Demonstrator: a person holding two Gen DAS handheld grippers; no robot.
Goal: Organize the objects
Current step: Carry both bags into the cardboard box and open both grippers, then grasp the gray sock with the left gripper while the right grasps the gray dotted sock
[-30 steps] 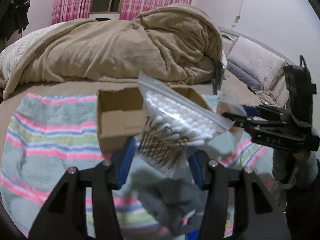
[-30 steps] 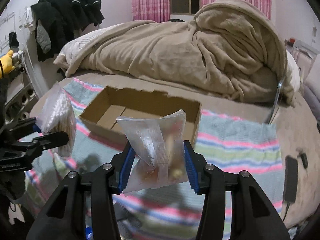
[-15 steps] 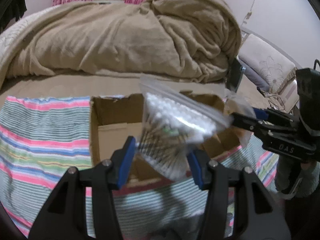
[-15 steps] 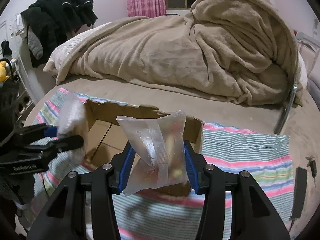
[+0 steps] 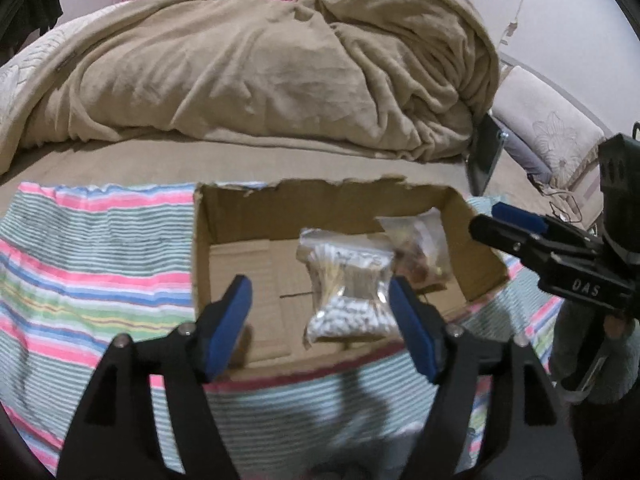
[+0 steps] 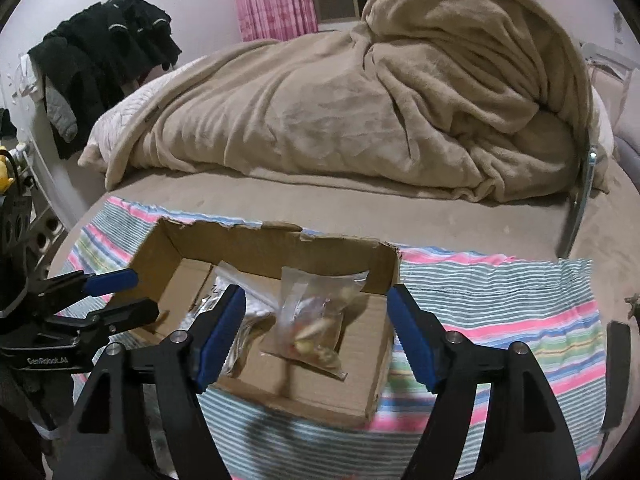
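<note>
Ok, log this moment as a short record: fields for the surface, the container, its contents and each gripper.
surface: striped pink, green and blue cloth spread on the bed
container: open brown cardboard box on that cloth
contents: clear plastic bag of white cotton swabs; clear plastic bag of small mixed-colour items, lying to its right
left gripper: jaws open, empty, above the box
right gripper: jaws open, empty, above the box
background: rumpled beige blanket
</note>
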